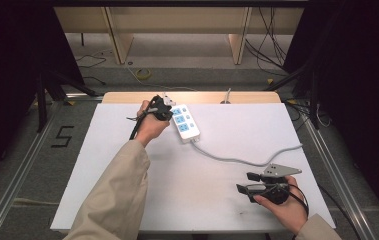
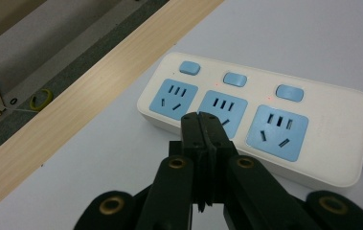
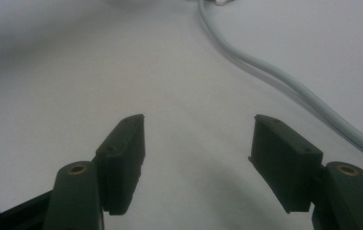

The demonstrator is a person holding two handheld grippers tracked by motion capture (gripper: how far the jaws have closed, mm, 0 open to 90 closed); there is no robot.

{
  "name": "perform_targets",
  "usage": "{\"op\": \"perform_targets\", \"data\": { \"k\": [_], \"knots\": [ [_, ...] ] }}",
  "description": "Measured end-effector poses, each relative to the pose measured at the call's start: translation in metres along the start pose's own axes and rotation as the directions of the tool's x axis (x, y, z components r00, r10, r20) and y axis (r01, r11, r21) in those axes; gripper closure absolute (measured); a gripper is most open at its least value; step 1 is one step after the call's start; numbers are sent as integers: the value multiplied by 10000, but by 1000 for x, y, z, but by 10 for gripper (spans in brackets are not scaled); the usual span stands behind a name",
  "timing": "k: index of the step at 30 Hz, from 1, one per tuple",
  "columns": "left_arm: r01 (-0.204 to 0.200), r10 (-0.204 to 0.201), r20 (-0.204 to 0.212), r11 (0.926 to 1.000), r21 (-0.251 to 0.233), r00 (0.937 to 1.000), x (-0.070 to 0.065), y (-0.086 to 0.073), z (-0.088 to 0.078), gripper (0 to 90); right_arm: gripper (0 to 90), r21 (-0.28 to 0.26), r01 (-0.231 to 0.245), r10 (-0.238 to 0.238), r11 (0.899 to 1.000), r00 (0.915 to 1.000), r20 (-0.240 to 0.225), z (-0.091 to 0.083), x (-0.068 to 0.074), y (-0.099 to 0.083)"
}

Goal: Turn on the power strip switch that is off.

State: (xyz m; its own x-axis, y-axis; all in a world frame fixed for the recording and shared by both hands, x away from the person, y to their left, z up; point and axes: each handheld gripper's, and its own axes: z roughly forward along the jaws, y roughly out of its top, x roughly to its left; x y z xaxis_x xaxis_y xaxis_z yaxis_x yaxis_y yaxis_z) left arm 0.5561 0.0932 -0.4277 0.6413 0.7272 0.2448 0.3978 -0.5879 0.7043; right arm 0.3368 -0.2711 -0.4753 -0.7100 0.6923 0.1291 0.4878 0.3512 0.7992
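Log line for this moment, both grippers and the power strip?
left gripper: shut, empty, over power strip | right gripper: open, empty, near cable

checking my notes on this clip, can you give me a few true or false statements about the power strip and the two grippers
1. The left gripper has its fingers closed together, holding nothing. True.
2. The power strip has four blue sockets. False: it has three, each with a blue switch above it.
3. The right gripper is clamped on the grey cable. False: its fingers stand open over the bare white table, the cable lying beside them.
4. The left gripper is at the power strip, its tips over the middle socket. True.
5. A plug sits in one socket. False: all three are empty.
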Motion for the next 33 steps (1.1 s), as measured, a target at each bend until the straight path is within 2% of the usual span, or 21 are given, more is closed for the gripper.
{"op": "perform_targets", "data": {
  "k": [8,14,19,25,33],
  "knots": [
    [-119,119,42,9999,60,9999,1,8,7,899,372,-36,-17,17,10000,10000,-31,0,0,0],
    [15,-15,35,9999,105,10000,2,9,14,899,372,-4,-70,70,10000,10000,-49,0,0,0],
    [-25,24,49,9998,197,10000,3,12,16,899,372,-11,-66,66,10000,10000,-54,1,-1,0],
    [-54,54,54,9999,85,10000,4,21,18,899,372,-28,-59,59,10000,10000,-62,1,-1,0],
    [-39,38,44,9998,182,10000,6,23,24,899,372,-38,-60,60,10000,10000,-59,1,-1,0]
  ]
}}
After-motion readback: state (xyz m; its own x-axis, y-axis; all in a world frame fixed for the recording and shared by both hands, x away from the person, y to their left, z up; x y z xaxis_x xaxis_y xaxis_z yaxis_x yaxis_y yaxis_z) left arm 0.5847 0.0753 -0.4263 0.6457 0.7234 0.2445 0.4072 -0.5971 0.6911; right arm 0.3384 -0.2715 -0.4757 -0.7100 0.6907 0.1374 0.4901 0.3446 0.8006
